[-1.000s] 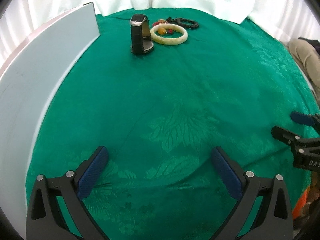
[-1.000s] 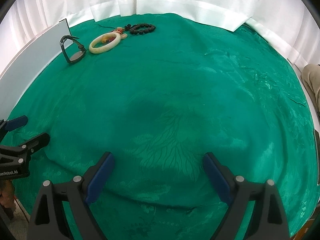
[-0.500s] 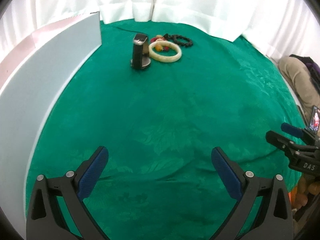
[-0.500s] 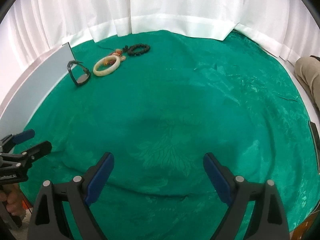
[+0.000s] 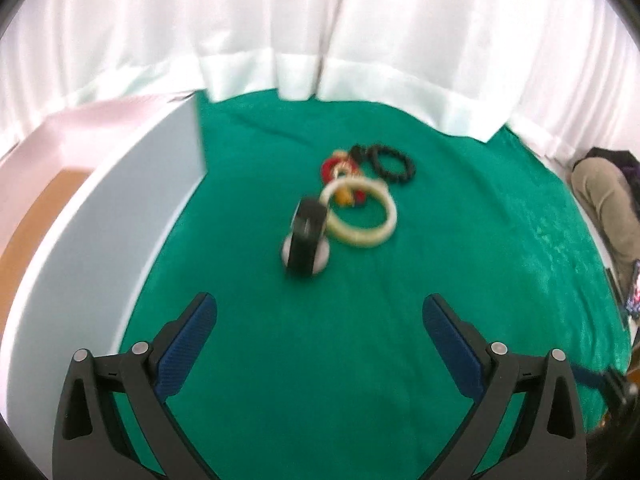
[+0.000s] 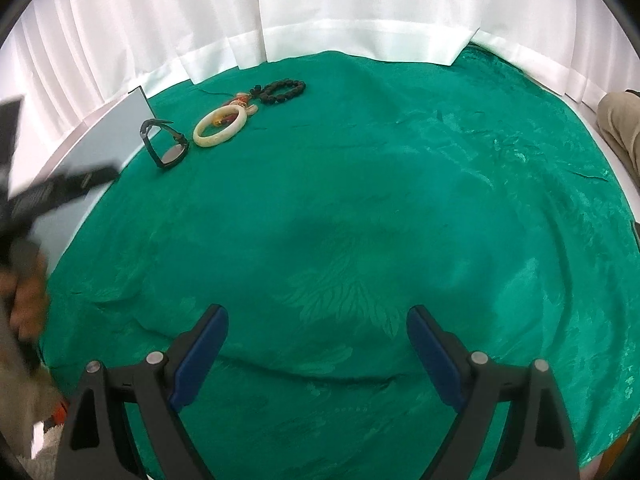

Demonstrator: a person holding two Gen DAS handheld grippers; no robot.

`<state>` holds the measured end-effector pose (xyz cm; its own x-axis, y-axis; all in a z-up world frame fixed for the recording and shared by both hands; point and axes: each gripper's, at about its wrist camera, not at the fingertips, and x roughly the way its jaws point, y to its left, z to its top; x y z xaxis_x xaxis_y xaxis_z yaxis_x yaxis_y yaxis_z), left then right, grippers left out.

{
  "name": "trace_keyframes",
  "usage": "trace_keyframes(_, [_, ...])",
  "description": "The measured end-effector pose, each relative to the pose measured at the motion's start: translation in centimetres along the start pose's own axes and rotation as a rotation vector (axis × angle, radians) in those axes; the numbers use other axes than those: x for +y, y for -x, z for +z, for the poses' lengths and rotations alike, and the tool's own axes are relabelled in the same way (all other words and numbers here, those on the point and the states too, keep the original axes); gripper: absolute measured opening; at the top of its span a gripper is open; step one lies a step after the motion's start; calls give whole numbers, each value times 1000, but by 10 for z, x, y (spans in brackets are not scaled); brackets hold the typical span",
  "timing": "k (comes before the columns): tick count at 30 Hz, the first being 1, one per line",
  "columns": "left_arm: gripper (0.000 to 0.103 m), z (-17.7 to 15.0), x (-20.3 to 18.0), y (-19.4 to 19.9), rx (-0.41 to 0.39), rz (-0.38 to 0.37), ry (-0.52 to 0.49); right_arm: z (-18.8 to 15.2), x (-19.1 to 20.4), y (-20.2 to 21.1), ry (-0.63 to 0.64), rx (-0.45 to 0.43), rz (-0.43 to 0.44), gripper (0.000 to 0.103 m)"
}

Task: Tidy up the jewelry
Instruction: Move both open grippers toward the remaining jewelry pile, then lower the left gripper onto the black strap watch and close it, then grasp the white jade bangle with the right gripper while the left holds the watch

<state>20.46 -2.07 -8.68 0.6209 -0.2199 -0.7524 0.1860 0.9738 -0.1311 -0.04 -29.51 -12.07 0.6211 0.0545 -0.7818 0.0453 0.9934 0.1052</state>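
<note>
A black watch (image 5: 306, 242) stands on edge on the green cloth, just ahead of my open, empty left gripper (image 5: 319, 316). Behind it lie a cream bangle (image 5: 362, 216), a red and amber bead piece (image 5: 340, 168) and a black bead bracelet (image 5: 392, 162). In the right wrist view the watch (image 6: 164, 148), bangle (image 6: 220, 126) and black bead bracelet (image 6: 282, 91) sit far off at upper left. My right gripper (image 6: 317, 338) is open and empty over bare cloth. The left gripper (image 6: 60, 188) shows blurred at that view's left edge.
A tall white box wall (image 5: 108, 232) runs along the left of the cloth, also seen in the right wrist view (image 6: 108, 136). White curtains (image 5: 320, 32) hang behind. A person's leg (image 5: 604, 200) is at the right edge. The green cloth (image 6: 400, 200) is rumpled.
My left gripper has moved forward toward the watch and bangle, which now look much larger. The right gripper has stayed nearly still, tilting up slightly. Both stay open.
</note>
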Motion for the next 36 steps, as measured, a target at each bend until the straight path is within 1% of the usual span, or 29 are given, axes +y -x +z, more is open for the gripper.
trace_keyframes(2, [102, 15, -2, -23, 2, 13, -41, -1, 0, -1, 1, 4, 3, 93])
trace_keyframes(6, [102, 29, 0, -57, 23, 52, -91, -2, 0, 1, 4, 3, 3, 93])
trace_keyframes(11, [101, 38, 3, -66, 12, 81, -110, -6, -5, 1, -14, 2, 8, 93])
trace_keyframes(12, [99, 38, 1, -66, 7, 74, -120, -7, -7, 0, -19, 5, 9, 93])
trace_keyframes(13, [94, 39, -1, -66, 5, 68, -127, -6, -8, -2, -24, 8, 10, 93])
trace_keyframes(14, [77, 39, -2, -67, 8, 55, -134, -6, -9, -2, -27, 10, 13, 93])
trace_keyframes(15, [50, 40, -3, -69, 21, 37, -138, -6, -9, -3, -30, 12, 15, 93])
trace_keyframes(16, [32, 39, -3, -73, 48, 15, -135, -6, -10, -3, -32, 12, 17, 93])
trace_keyframes(17, [20, 39, -3, -76, 69, 8, -125, -6, -9, -3, -30, 9, 21, 93])
trace_keyframes(21, [20, 32, -4, -61, 58, -22, -84, -6, -7, 4, -22, -9, 31, 93])
trace_keyframes(26, [20, 14, -6, -16, 44, -54, -41, -6, -6, 7, -27, -24, 34, 93])
trace_keyframes(31, [20, -13, -3, 21, 69, -61, -5, -7, -3, 8, -25, -20, 49, 93])
trace_keyframes(36, [20, -37, 2, 49, 64, -53, 10, -6, 6, 8, -4, -9, 52, 93])
